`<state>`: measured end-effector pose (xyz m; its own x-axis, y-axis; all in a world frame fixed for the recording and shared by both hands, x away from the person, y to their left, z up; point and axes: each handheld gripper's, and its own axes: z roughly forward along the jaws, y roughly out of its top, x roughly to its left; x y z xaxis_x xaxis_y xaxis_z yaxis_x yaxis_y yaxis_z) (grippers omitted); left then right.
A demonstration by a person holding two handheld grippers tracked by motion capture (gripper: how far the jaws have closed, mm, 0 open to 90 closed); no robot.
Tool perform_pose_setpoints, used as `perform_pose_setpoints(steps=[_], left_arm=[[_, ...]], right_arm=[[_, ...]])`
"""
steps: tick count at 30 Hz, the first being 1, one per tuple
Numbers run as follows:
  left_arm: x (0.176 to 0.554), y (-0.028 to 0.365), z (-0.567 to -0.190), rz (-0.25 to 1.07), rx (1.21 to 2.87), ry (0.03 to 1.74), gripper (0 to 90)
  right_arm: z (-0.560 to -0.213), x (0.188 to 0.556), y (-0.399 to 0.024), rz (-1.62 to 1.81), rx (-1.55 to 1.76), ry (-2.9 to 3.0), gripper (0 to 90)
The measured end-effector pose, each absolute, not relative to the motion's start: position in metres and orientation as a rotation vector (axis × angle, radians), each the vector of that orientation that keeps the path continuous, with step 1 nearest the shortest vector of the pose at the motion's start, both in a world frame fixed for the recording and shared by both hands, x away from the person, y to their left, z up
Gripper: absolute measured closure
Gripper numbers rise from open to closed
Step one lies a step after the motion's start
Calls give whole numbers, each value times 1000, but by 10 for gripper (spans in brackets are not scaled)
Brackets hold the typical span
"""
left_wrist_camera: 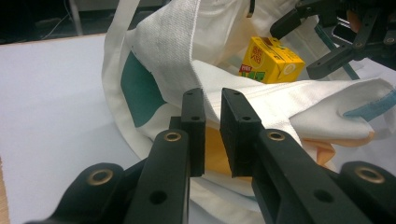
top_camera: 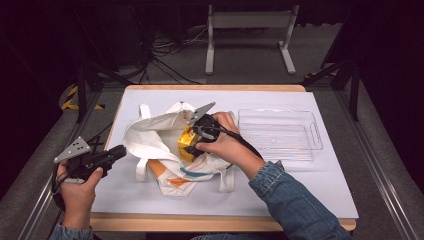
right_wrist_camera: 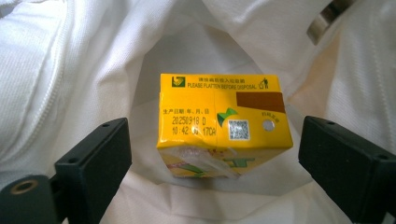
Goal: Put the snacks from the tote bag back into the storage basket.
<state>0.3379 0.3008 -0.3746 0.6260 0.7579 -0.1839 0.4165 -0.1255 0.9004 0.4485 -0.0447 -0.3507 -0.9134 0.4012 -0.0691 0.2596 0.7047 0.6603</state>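
White canvas tote bag with teal and orange patches lies open on the pale tabletop. Yellow rectangular drink carton stands upright inside the bag's mouth. Right gripper reaches into the bag; its jaws stand spread wide on either side of the carton, pads clear of it, gaps visible both sides. Left gripper at the bag's left edge, jaws nearly together, pinching a fold of the bag's white rim. Clear plastic rectangular tray sits just right of the bag.
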Motion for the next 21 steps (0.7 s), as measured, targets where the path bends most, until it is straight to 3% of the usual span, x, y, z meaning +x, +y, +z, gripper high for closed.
perform_pose_setpoints(steps=[10,16,18,21], left_arm=[[338,302,-375,393,1750,952,795],[338,301,-375,389,1749,955,795],[338,301,-375,390,1749,955,796],[338,301,-375,392,1750,954,796]], right_arm=[[-362,461,-28,959,527,2763,77],[-368,465,-22,934,527,2769,142],[-370,466,-19,908,530,2781,226],[-370,465,-19,886,530,2759,267]])
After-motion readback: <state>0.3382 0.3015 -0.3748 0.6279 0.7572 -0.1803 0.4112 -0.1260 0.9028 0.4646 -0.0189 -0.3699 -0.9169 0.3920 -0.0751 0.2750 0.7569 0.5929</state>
